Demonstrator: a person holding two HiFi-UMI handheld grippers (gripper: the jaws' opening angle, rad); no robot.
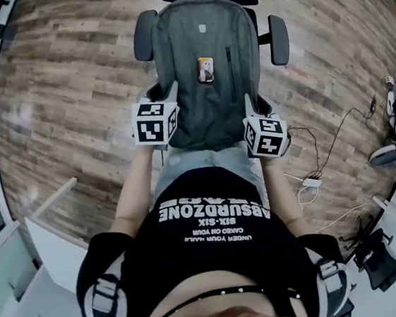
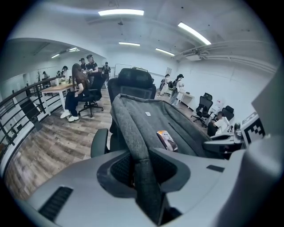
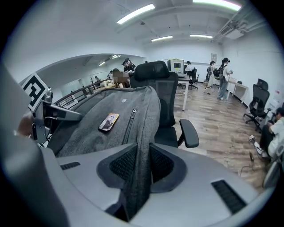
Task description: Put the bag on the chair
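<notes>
Now both forearms are stretched forward side by side, and each claw is pointed ahead and downward, its marker cube turned up. The left claw [image 1: 169, 100] is clamped on the left edge of the bag [image 1: 182, 81]. The right claw [image 1: 250, 110] is clamped on the right edge. A fold of grey cloth is pinched between each pair of pads. One bag is seen, held face up over the chair [image 1: 278, 41], its top toward the backrest and its near end between the claws. Whether it rests on the seat cannot be told. Two armrests [image 1: 144, 34] are counted, one at either side of the bag. One small picture tag [image 1: 206, 69] is borne on the bag's front.
</notes>
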